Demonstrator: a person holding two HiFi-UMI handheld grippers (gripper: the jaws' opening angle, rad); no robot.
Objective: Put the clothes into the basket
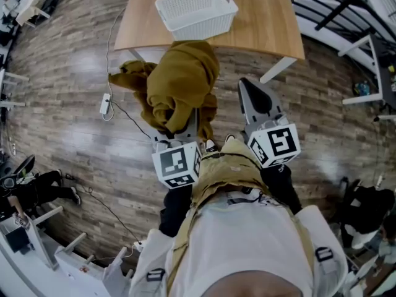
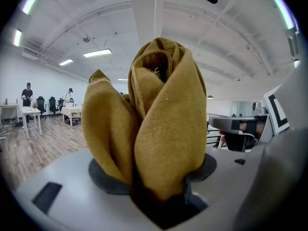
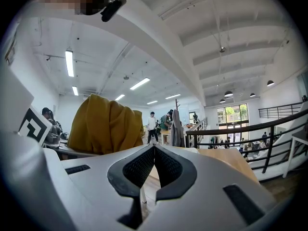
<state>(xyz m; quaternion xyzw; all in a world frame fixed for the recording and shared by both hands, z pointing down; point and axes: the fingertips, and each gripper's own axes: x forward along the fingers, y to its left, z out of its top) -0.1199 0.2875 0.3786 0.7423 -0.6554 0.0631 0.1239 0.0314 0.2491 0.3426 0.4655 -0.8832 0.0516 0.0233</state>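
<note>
A mustard-yellow garment hangs bunched in the air in front of the table edge, and my left gripper is shut on its lower folds. In the left gripper view the cloth rises thickly from between the jaws of the left gripper and fills the middle. The white plastic basket stands on the wooden table, just beyond the garment. My right gripper is to the right of the cloth, shut and holding nothing. In its own view the right gripper has its pads touching, with the garment at the left.
A white power strip with a cable lies on the wood floor to the left. White table legs stand below the table's front edge. A dark railing and other desks with people are far off.
</note>
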